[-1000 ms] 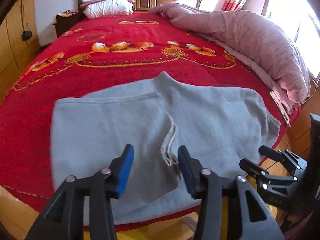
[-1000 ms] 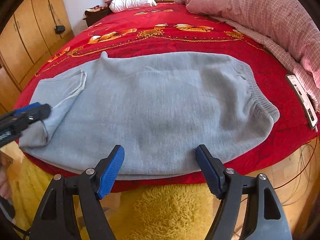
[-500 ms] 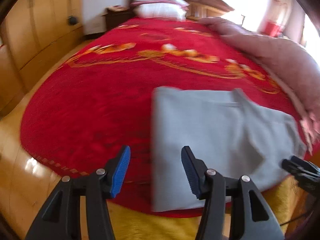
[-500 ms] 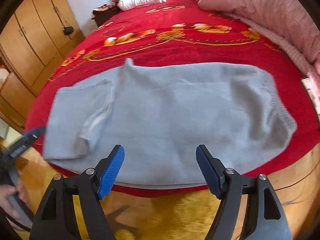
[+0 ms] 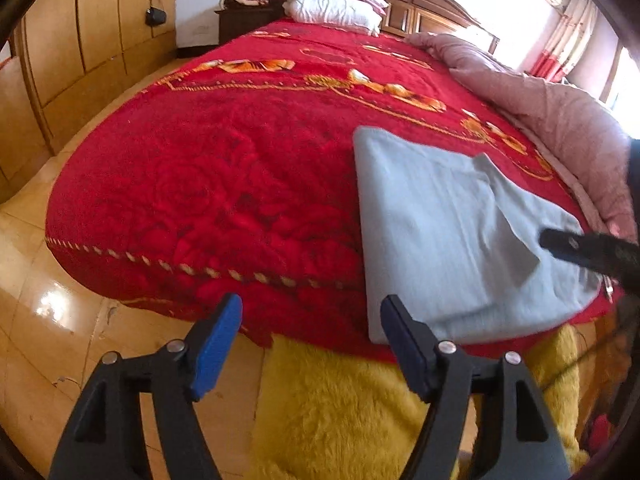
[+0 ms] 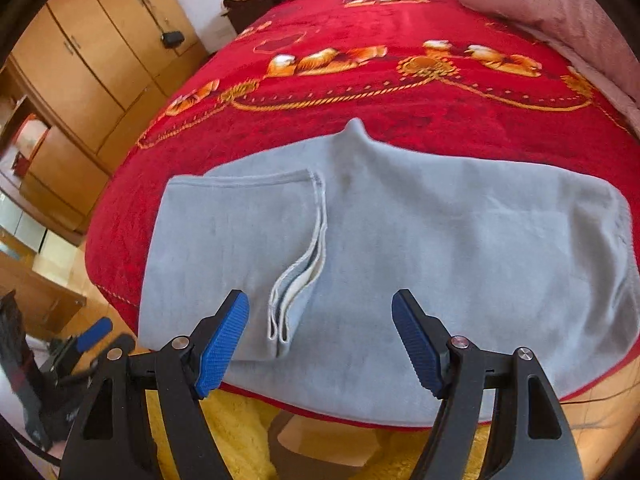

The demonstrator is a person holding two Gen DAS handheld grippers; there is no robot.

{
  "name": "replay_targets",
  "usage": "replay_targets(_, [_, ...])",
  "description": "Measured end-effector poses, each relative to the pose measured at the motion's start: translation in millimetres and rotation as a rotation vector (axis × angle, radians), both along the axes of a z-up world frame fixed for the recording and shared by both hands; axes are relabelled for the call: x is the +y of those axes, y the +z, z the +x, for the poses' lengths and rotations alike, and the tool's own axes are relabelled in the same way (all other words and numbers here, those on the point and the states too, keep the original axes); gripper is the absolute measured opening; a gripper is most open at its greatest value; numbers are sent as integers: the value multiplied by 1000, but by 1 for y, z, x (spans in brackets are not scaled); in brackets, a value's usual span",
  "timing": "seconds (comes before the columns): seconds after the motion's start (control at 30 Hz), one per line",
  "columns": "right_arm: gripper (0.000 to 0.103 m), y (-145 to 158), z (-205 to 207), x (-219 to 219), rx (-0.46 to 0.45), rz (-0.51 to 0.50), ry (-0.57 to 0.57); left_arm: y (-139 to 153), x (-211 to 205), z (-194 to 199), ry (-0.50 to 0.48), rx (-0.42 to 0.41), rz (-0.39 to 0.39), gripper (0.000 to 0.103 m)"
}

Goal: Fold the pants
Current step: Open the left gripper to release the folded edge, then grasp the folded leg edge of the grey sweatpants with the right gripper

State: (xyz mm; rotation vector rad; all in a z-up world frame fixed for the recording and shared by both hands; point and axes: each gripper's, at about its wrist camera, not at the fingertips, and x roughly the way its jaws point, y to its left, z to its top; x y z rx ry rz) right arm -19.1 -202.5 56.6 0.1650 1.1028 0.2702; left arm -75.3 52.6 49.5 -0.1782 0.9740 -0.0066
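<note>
Grey pants [image 6: 420, 236] lie flat near the front edge of the red bed [image 6: 400, 96]. Their leg ends are folded over onto the left part, with the cuffs [image 6: 296, 280] showing. In the left wrist view the pants [image 5: 440, 232] sit at the right. My left gripper [image 5: 310, 340] is open and empty, off the bed's front edge, left of the pants' corner. My right gripper [image 6: 320, 340] is open and empty just above the pants' front edge, near the cuffs. The right gripper's fingertip [image 5: 560, 244] shows in the left wrist view, and the left gripper [image 6: 84, 344] shows low left in the right wrist view.
A pink quilt [image 5: 560, 120] lies along the bed's right side. White pillows [image 5: 332, 4] lie at the headboard. A yellow shaggy rug [image 5: 340, 412] lies on the floor below the bed's edge. Wooden wardrobes [image 5: 80, 32] stand on the left.
My left gripper has swung left and back off the pants, now facing the bed's bare left part. My right gripper has moved left and closer, towards the folded cuffs.
</note>
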Motion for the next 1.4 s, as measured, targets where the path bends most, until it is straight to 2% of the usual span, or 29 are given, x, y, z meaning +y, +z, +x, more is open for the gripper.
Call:
replay_targets(0.13, [77, -7, 4, 13, 8, -17, 32, -2, -5, -6, -39, 1, -46, 76])
replay_targets(0.3, [76, -15, 13, 24, 27, -13, 49, -10, -18, -3, -88, 23, -46, 76])
replay_targets(0.4, [71, -20, 19, 26, 46, 23, 61, -15, -27, -1, -115, 41, -36, 76])
replay_targets(0.6, [69, -22, 28, 32, 37, 29, 67, -24, -24, 8, -54, 64, 47, 76])
replay_targets(0.73, [68, -25, 26, 32, 35, 25, 68, -27, -11, 11, -25, 81, -13, 77])
replay_targets(1.03, [64, -26, 22, 28, 27, 19, 63, -30, -12, 9, -25, 74, 12, 77])
replay_targets(1.17, [44, -24, 26, 35, 25, 23, 75, -32, -8, 8, -22, 81, -18, 77])
replay_targets(1.23, [35, -22, 25, 39, 18, -10, 95, -31, -5, 8, -26, 88, -48, 77])
replay_targets(1.3, [13, -17, 23, 40, 2, -51, 104, -27, -2, 8, -34, 87, -68, 77])
replay_targets(1.37, [6, -9, 20, 36, -13, -34, 105, -20, 1, 5, -48, 69, -80, 77])
replay_targets(1.4, [6, -4, 19, 33, -20, -19, 101, -18, 2, 4, -56, 63, -84, 77])
